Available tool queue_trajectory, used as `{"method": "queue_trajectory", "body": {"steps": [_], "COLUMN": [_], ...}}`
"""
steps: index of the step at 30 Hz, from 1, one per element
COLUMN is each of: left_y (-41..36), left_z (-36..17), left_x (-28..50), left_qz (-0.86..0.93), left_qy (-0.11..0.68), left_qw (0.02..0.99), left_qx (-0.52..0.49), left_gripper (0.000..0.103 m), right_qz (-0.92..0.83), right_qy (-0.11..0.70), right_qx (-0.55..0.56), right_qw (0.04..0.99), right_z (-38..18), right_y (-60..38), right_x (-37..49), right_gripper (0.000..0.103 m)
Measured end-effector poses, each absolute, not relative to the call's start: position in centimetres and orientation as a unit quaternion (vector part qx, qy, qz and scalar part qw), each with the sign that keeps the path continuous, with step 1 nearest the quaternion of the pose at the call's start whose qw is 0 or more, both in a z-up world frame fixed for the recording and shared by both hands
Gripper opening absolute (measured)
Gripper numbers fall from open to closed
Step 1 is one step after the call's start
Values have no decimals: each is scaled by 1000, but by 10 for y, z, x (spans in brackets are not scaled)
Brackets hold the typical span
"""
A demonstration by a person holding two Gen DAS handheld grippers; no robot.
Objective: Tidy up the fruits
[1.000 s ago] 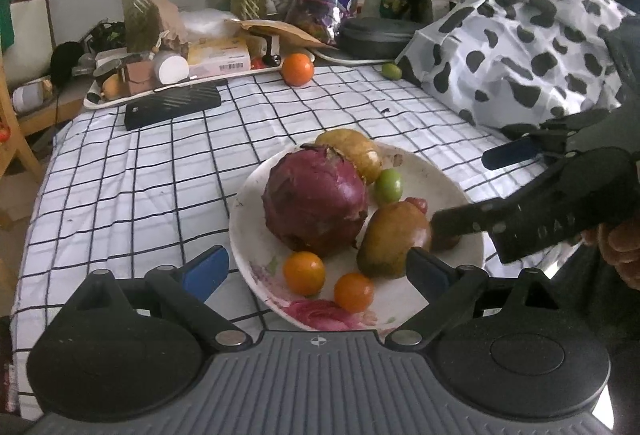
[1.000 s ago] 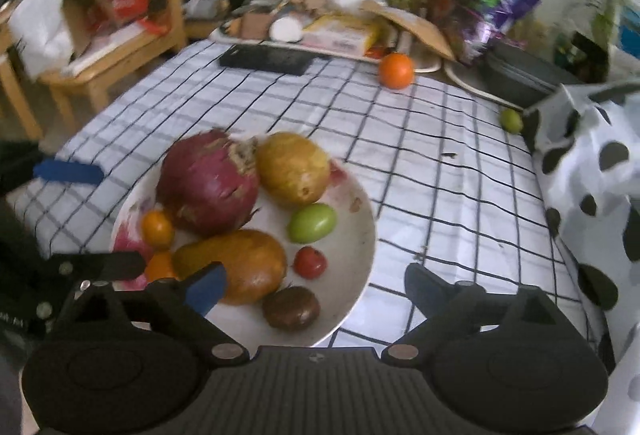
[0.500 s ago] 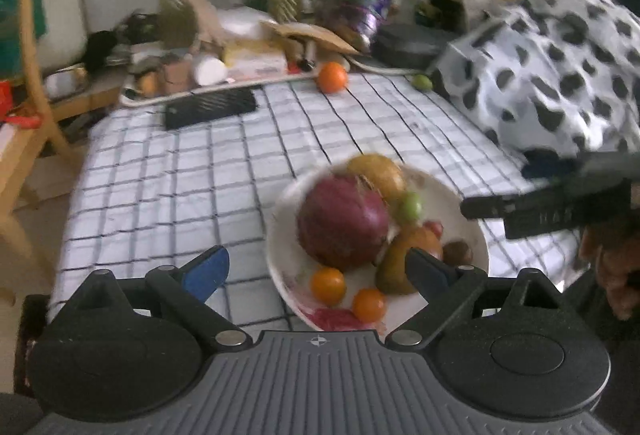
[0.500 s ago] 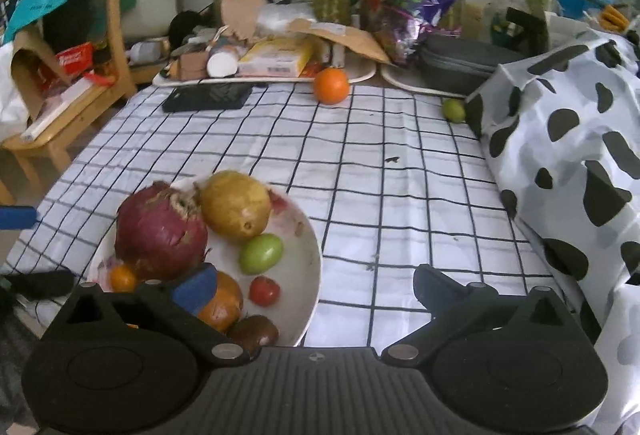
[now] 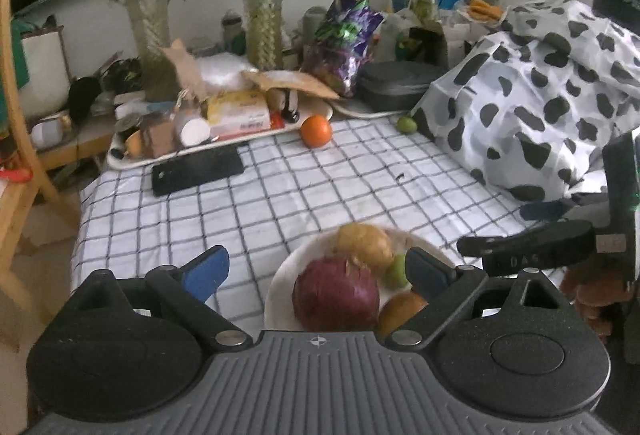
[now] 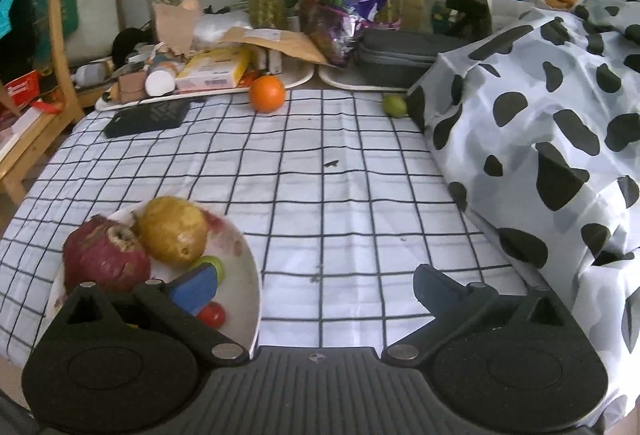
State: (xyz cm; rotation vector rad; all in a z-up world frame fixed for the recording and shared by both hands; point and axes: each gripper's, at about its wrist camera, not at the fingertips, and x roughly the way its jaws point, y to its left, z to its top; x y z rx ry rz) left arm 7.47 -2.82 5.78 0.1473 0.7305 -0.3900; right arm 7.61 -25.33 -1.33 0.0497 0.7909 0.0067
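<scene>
To the far left of the claws and well ahead of them, a black flat case (image 6: pixel 148 118) was seen on the checked tablecloth (image 6: pixel 320 195), just in front of a cluttered tray (image 6: pixel 200 91); probably it was only put aside there.

The left claw (image 5: pixel 316 271) was held released, with nothing between its blue pads, and it hovered above the near table edge. Just under it and a little to its right the white plate (image 5: pixel 280 299) was found, where the fruits were gathered. On the plate a big dark red fruit (image 5: pixel 336 295) lay closest to the left claw. A yellow-brown fruit (image 5: pixel 364 243) touched it from behind, and a small green one (image 5: pixel 394 271) was partly hidden by the right pad.

The right claw (image 6: pixel 316 287) was also spread wide and empty. The plate was under its left finger, and a small red fruit (image 6: pixel 212 313) was seen just below that pad.

Far ahead of both claws an orange (image 6: pixel 267 93) rested at the edge of the tray. More to the right, a small green fruit (image 6: pixel 394 105) lay against the spotted cloth (image 6: pixel 540 115). These two were well apart from the plate, so it was judged that they were not yet collected. The claws were probably kept wide to be ready for them.
</scene>
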Motion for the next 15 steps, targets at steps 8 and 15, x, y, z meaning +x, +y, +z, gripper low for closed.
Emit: {"method": "queue_trajectory", "body": {"steps": [8,15], "left_y": [-26,-17], "left_z": [46,40], "left_x": [102,97], "left_qz": [-200,-180], "left_qy": [346,359], "left_qw": [915,915], "left_qx": [49,42], "left_gripper": [95,95], "right_qz": [-6,13], "right_qy": [390,392], "right_qx": [41,32], "right_qw": [920,919], "right_z": [-20,-19], "right_y": [-262,-254], "right_x": [90,88], "right_gripper": [103,103]}}
